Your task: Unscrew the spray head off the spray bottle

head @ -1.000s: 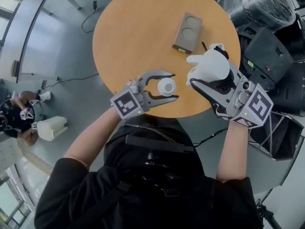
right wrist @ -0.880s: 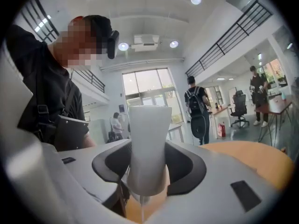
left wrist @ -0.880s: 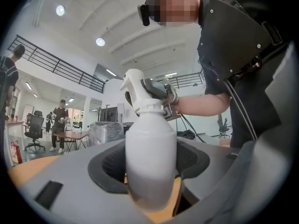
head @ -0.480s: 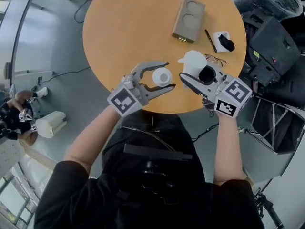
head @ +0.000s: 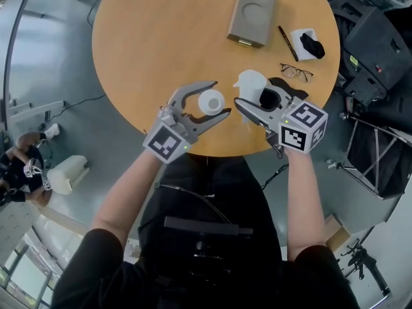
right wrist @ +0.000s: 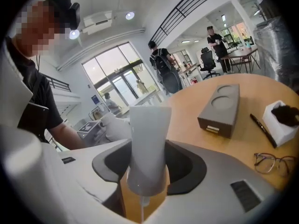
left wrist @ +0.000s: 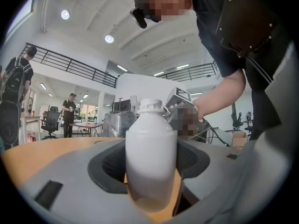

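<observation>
The white spray bottle [head: 211,102] stands upright between the jaws of my left gripper [head: 219,100], which is shut on its body. In the left gripper view the bottle [left wrist: 151,153] shows a bare threaded neck [left wrist: 151,105] with no head on it. The white spray head [head: 250,84] is apart from the bottle, just to its right, and my right gripper [head: 259,96] is shut on it. The right gripper view has the spray head [right wrist: 146,143] clamped between the jaws, with its thin dip tube [right wrist: 141,209] hanging below. Both grippers are low over the round wooden table [head: 161,37], near its front edge.
Farther back on the table lies a grey box [head: 251,11] with two round recesses. To its right are a pen [head: 288,42], a white block [head: 305,36] with a black thing on it, and glasses [head: 296,73]. People move about in the room behind.
Both grippers have sunk toward the table with what they hold. The right one has rolled, turning the spray head over. Bottle and head stay apart.
</observation>
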The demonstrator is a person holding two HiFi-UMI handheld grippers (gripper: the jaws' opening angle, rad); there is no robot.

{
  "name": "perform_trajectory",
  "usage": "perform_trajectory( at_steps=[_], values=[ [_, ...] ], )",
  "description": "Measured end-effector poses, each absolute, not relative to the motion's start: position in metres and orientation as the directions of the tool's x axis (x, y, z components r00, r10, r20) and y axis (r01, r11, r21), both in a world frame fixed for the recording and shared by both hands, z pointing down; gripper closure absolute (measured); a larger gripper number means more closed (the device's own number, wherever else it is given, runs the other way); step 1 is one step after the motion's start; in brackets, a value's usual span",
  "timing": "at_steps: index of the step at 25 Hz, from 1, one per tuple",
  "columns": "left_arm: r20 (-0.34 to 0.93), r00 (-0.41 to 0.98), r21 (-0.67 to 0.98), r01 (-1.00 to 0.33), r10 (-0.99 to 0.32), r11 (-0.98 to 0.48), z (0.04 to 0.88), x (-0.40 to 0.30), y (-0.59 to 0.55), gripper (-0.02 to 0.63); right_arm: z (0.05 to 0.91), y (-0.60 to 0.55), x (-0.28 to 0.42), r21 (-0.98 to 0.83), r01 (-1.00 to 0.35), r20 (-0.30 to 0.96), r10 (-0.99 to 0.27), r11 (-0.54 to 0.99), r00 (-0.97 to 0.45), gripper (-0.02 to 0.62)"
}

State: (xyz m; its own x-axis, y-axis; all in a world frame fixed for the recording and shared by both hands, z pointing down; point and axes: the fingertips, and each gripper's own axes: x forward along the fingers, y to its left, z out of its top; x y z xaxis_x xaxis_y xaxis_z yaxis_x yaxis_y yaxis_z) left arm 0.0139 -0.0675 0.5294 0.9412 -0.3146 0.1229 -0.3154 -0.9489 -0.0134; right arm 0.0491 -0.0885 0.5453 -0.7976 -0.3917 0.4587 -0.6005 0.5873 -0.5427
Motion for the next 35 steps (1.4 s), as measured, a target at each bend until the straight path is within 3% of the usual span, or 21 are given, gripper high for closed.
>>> perform_trajectory(
  at_steps=[11, 31, 35],
  values=[
    [0.152, 0.927, 0.054, -0.354, -0.343, -0.934, 0.645, 0.026, -0.079, 0.299, 0.68, -0.083, 0.052, -0.599, -0.621, 0.572, -0.272, 0.505, -0.774, 0.364],
    [0.259, 0.917, 0.042, -0.325, -0.304, -0.945, 0.697, 0.019, -0.076, 0.295, 0.74, -0.088, 0.058, -0.556, -0.694, 0.675, -0.238, 0.458, -0.698, 0.358],
    [0.249, 0.921, 0.05, -0.321, -0.299, -0.946, 0.694, 0.017, -0.076, 0.293, 0.746, -0.095, 0.068, -0.492, -0.745, 0.722, -0.266, 0.451, -0.638, 0.256]
  ],
)
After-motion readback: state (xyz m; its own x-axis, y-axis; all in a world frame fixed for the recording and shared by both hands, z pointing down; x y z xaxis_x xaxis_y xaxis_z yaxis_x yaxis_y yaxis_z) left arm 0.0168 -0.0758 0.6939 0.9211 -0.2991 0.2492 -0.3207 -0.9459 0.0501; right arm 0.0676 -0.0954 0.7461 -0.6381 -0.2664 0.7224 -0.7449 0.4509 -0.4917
